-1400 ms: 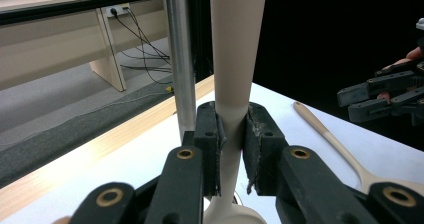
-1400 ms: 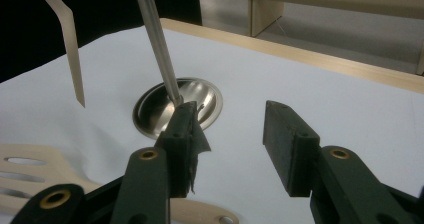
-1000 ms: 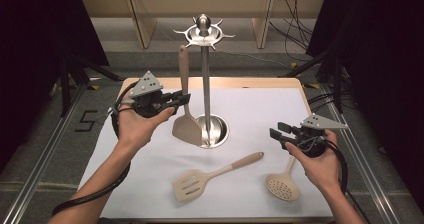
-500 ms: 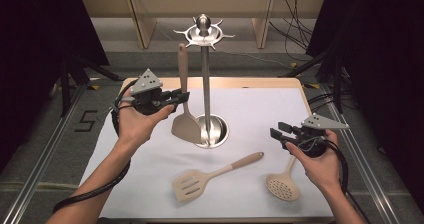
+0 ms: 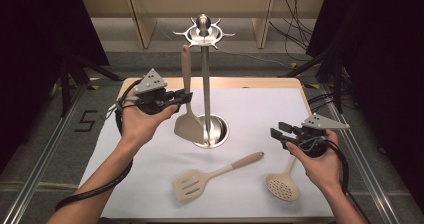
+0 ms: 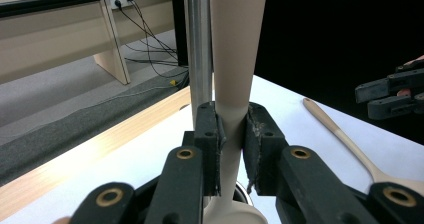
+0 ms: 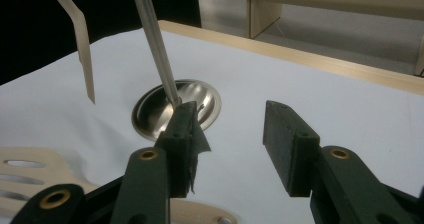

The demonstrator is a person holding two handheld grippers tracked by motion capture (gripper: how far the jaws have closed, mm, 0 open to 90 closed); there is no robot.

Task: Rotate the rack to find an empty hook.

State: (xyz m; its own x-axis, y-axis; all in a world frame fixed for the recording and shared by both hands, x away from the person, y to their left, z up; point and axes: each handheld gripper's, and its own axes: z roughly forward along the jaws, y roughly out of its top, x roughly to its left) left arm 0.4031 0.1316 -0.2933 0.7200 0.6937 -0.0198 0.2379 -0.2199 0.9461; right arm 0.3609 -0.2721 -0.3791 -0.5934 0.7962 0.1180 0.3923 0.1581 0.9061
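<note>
Left claw (image 5: 186,97) pinches the handle of the solid spatula (image 5: 187,104); in the left gripper view both pads press on the beige handle (image 6: 231,84) from two sides. This spatula stands almost upright, its blade near the round base of the metal stand (image 5: 205,79), and its handle top reaches up near the hook ring at the stand's head. Whether it hangs on a hook I cannot tell. The pole of the stand rises just beside the handle, on the side away from the left hand (image 5: 142,121).

Right claw (image 5: 276,132) is spread, with nothing between its pads; in the right gripper view its jaws stand apart above the white surface (image 7: 280,89), pointing toward the stand's base (image 7: 175,106). It hovers near the right edge, well apart from the stand. Under the right hand (image 5: 320,164) lies the skimmer spoon (image 5: 283,185), its holed head toward the person. Between the two hands lies the slotted spatula (image 5: 210,178), flat on the surface (image 5: 130,174), its handle pointing toward the right claw.

A white sheet covers the wooden surface; a strip of wood shows at the far edge. Open room remains at the left front part and behind the stand on the right side. Beyond the edges there are grey floor and metal rails.
</note>
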